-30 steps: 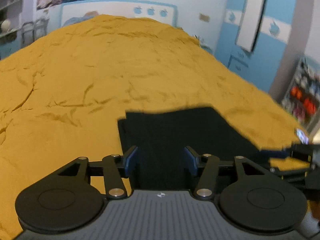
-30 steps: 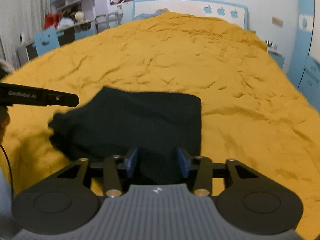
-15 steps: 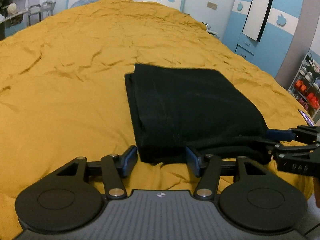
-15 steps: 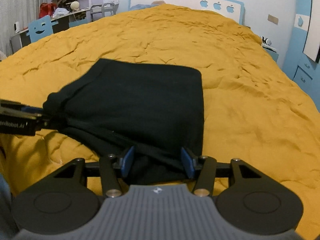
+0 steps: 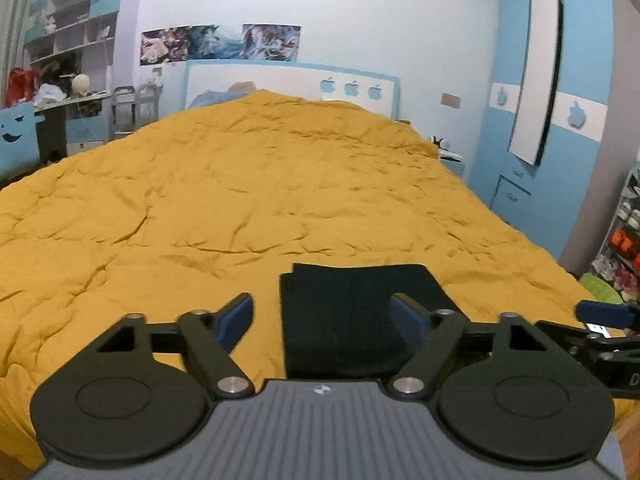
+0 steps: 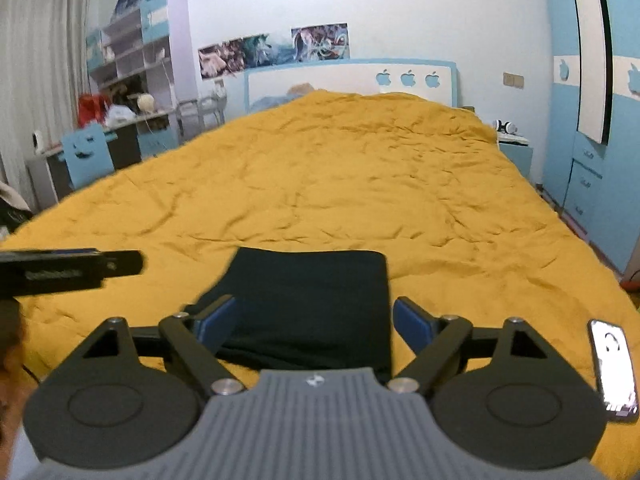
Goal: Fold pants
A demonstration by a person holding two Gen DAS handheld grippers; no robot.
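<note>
Near the foot of a wide bed (image 5: 240, 200) covered by a rumpled mustard-yellow quilt lie black pants (image 5: 356, 312), already folded into a compact, flat rectangle with stacked layers showing along its left edge. Both hand-held grippers hover just short of it, touching nothing. The left hand-held gripper (image 5: 326, 318) has its blue-padded fingers spread wide, as does the right hand-held gripper (image 6: 312, 322), which also shows at the right edge of the left wrist view.

The pants (image 6: 312, 300) look soft, light and limp, likely to sag or slide apart if lifted by one corner. Pinching all layers together at the two near corners, or along the thick folded edge, seems the safest hold.

A smartphone (image 6: 612, 372) with a lit screen lies on the quilt just right of the right hand-held gripper, close enough to be knocked. Beyond the bed stand a white headboard (image 5: 292, 84) with blue apple shapes, wall posters (image 5: 220, 42), a blue wardrobe (image 5: 560, 120), cluttered shelves (image 6: 128, 64) and a desk (image 6: 120, 132). Nothing lies between the grippers and the pants.
</note>
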